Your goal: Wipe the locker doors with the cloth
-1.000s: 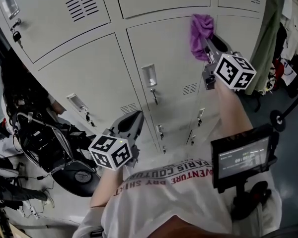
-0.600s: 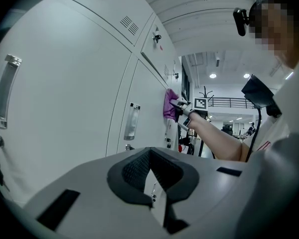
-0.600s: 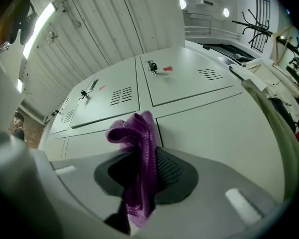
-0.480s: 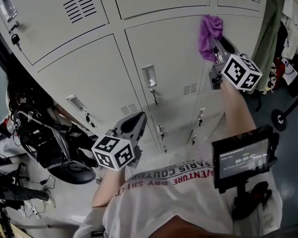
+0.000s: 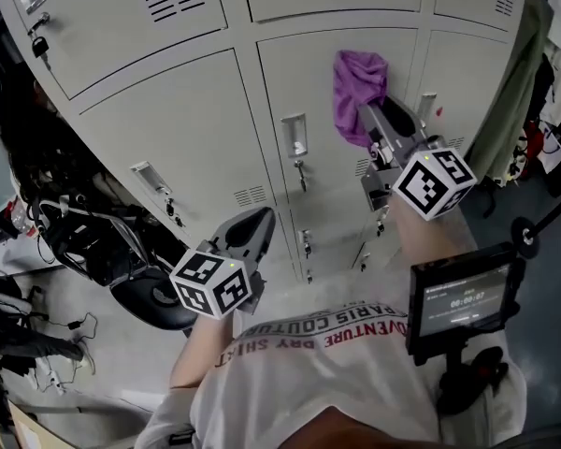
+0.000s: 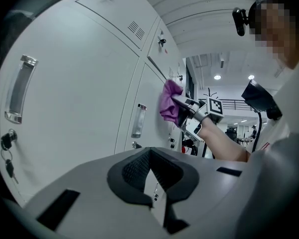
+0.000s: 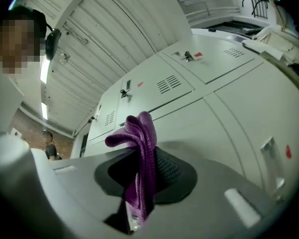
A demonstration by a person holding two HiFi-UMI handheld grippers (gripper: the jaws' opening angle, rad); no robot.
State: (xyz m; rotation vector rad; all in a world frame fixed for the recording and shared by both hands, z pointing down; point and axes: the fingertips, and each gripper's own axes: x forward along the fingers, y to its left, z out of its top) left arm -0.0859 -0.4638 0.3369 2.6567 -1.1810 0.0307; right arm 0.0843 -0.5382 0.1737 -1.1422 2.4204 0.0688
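A purple cloth (image 5: 357,94) is pressed against the upper part of a pale grey locker door (image 5: 327,73) in the head view. My right gripper (image 5: 372,123) is shut on the purple cloth (image 7: 141,168), which hangs bunched between its jaws. The same cloth (image 6: 168,103) and right gripper (image 6: 185,111) show against the door in the left gripper view. My left gripper (image 5: 252,230) hangs lower, near the bottom lockers, shut with nothing between its jaws (image 6: 152,193). It touches no door.
The lockers carry recessed handles (image 5: 294,135) and keys (image 5: 300,172). A dark chair and cables (image 5: 93,251) crowd the floor at the left. Clothes (image 5: 514,92) hang at the right of the lockers. A small monitor (image 5: 463,297) is on the person's chest rig.
My right gripper has swept the cloth down and to the left across the locker door. The left gripper has stayed about where it was.
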